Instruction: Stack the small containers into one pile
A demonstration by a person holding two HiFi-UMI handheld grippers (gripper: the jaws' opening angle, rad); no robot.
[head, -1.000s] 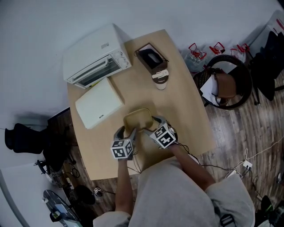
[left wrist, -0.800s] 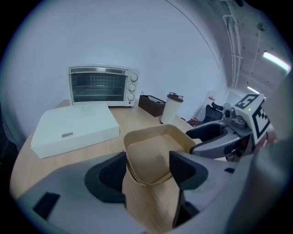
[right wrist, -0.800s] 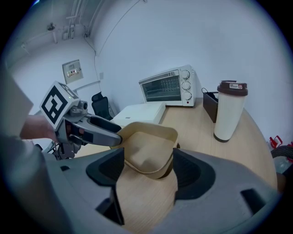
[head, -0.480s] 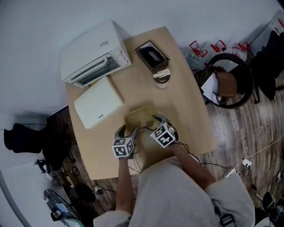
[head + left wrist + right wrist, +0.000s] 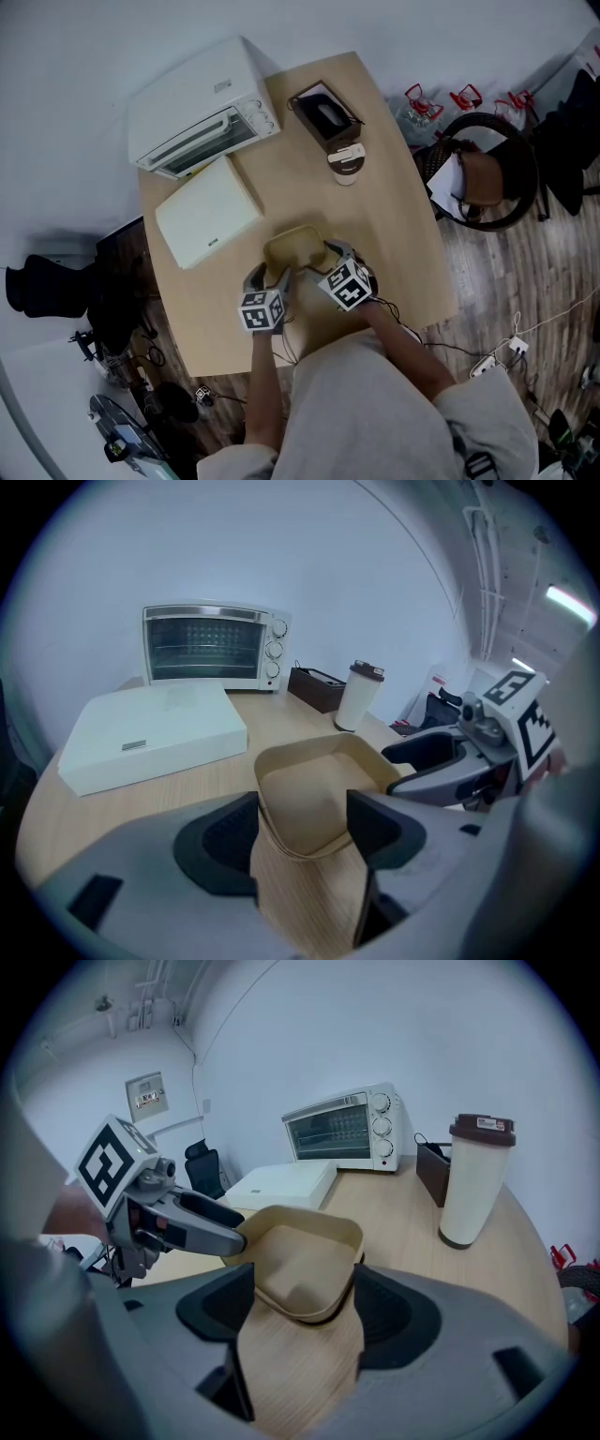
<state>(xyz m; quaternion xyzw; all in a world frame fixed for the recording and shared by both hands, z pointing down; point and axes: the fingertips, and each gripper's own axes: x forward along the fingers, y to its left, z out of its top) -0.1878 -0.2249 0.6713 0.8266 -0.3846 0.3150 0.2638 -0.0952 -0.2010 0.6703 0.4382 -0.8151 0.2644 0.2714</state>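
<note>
A tan square container [image 5: 293,247] stands on the wooden table [image 5: 394,234] just ahead of both grippers. In the left gripper view the container [image 5: 314,789] has its near corner between the jaws of my left gripper [image 5: 302,829], which stand apart and open. My right gripper [image 5: 305,1314] is open too, its jaws on either side of the near rim of the container [image 5: 305,1260]. In the head view my left gripper [image 5: 273,277] is at the container's near left and my right gripper [image 5: 324,255] at its near right. No other small container shows.
A white toaster oven [image 5: 202,108] and a flat white box [image 5: 206,214] sit at the table's far left. A dark brown box [image 5: 325,114] and a white cup with a brown lid [image 5: 347,166] stand at the far right. A chair [image 5: 478,173] is right of the table.
</note>
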